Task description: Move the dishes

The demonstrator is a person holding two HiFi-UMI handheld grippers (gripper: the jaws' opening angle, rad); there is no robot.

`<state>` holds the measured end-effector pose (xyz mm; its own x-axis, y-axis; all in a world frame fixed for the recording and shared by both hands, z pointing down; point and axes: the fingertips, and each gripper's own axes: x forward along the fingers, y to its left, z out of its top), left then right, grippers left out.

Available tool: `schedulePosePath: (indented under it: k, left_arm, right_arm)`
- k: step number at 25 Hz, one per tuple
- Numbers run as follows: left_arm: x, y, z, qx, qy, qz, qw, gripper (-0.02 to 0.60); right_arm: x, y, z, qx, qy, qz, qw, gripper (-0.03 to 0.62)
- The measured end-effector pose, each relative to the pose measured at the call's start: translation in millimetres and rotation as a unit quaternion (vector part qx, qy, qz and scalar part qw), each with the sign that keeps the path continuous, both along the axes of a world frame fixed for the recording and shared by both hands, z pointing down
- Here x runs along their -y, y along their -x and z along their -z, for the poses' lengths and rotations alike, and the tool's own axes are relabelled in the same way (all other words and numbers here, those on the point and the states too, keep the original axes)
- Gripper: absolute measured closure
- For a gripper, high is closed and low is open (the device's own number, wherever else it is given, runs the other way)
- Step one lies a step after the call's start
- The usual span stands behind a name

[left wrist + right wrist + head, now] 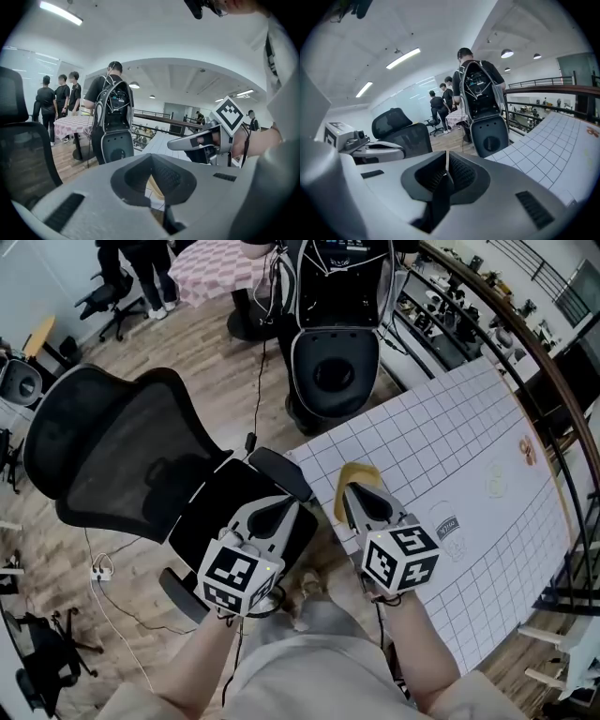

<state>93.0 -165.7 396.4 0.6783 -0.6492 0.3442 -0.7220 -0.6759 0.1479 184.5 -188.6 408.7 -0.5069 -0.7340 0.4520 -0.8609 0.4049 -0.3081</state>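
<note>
The left gripper (283,505), grey matte plastic with ribbed black pads, has its jaws drawn together at the tips with nothing between them. It hangs over the seat of a black mesh-backed office chair (112,456). Just beside it, the right gripper (354,493) is clamped on the thin rim of a smooth, yellow, curved dish (356,472), held edge-on at the near corner of a white table with a fine square grid (469,446). Beyond, on wood-plank flooring, a person wears a backpack rig with a glossy dark hard shell (335,367). Farther off stands a round table under a red-checked cloth (220,268).
</note>
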Motion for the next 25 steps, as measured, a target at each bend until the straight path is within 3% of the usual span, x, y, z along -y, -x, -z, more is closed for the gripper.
schedulePosePath:
  k: [9, 20, 25]
  left_arm:
    - [-27, 67, 50, -0.007, -0.048, 0.053, 0.9974, 0.568]
    - [-69, 155, 111, -0.012, -0.116, 0.136, 0.9838, 0.568]
    - [-89, 182, 137, -0.009, -0.137, 0.153, 0.9786, 0.568]
  right_arm:
    - [-29, 80, 57, -0.008, -0.079, 0.096, 0.992, 0.563]
    - [-67, 183, 133, 0.035, -0.180, 0.195, 0.964, 0.562]
    - [-85, 219, 159, 0.051, -0.197, 0.234, 0.951, 0.563]
